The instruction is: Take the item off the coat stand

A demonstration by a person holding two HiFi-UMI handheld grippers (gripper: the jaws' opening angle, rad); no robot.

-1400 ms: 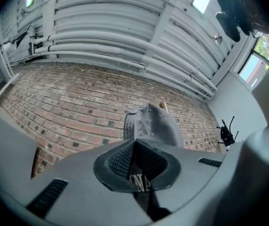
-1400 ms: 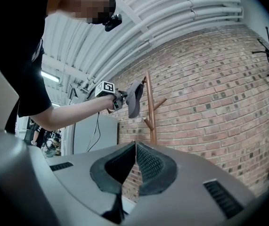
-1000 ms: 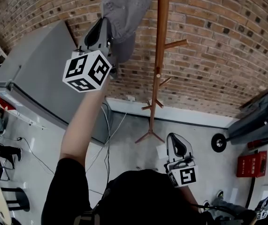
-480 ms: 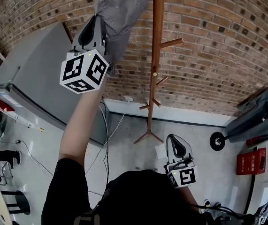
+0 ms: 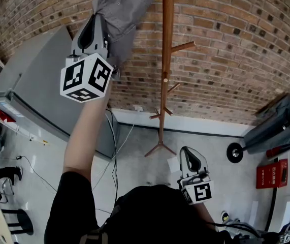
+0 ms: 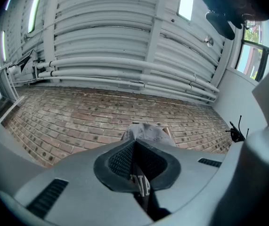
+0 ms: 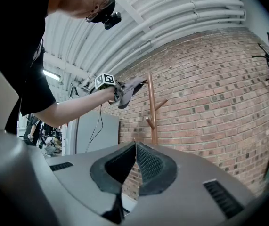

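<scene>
Garment: grey, hanging at 12 o'clock, at the top of the stand's pole
Stand: wooden, pegs towards 3 o'clock, feet on the floor by the brick wall
Left gripper: high at 11 o'clock on an outstretched arm, tips against the garment's edge
Right gripper: low at 5 o'clock, touching nothing
Cabinet: grey, at 9 o'clock
Red box: at 4 o'clock
</scene>
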